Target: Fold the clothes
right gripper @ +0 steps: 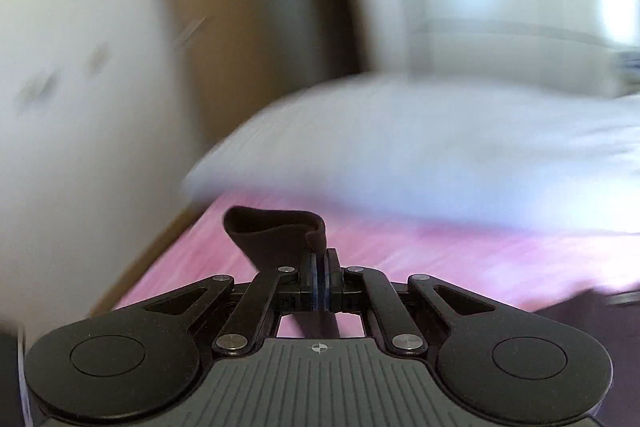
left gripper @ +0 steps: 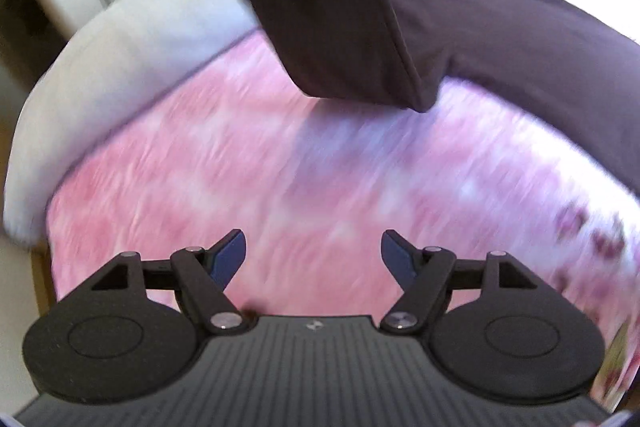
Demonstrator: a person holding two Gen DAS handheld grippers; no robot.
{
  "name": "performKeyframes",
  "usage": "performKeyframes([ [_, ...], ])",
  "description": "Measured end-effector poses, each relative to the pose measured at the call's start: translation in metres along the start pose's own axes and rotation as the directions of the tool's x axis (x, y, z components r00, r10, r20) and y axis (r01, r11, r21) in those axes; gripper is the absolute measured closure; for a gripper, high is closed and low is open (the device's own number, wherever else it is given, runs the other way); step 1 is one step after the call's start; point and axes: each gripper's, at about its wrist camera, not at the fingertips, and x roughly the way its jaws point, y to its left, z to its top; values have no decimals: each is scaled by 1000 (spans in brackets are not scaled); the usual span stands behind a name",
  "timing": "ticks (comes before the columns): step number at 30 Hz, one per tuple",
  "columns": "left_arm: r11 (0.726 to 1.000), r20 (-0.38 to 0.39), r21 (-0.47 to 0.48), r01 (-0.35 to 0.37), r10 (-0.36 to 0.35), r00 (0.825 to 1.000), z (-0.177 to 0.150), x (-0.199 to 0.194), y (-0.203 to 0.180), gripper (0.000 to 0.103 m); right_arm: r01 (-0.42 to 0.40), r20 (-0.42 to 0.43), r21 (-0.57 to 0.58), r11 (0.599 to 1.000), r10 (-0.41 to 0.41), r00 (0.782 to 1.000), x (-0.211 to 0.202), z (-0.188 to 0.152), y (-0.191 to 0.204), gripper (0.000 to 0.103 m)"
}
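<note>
Right hand-held gripper [right gripper: 320, 281] was clenched on dark garment [left gripper: 500, 39] hem; left hand-held gripper [left gripper: 314, 253] released, empty. Fabric judged soft, light, droopy; next hold: loose edge at 1 o'clock.

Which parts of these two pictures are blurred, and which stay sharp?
Left wrist view: the pink bedcover is streaked with motion blur; the left gripper is sharp. Right wrist view: the white pillow and wall smear heavily; the right gripper and the pinched dark garment are crisp.
</note>
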Motion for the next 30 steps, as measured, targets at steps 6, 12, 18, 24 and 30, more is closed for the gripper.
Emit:
performKeyframes([
  [6,1000,15,-4,16,-16,1000,80,24,-72,31,350,118,142,926,-367,922,-103,-5,-187,102],
  [12,996,-90,-85,-2,-5,996,137,70,-156,31,442,-145,230,867,-419,896,-77,-110,-356,102],
  [18,996,-165,-84,0,-13,986,167,103,-205,31,372,-258,272,888,-305,917,-57,-160,-418,101],
  [24,999,-169,-36,-8,1,986,190,117,-211,31,351,-91,319,880,-340,936,-114,-133,-432,101],
  [30,1000,-181,2,-3,3,983,202,130,-209,31,436,-308,373,819,-334,891,-92,-194,-467,101],
])
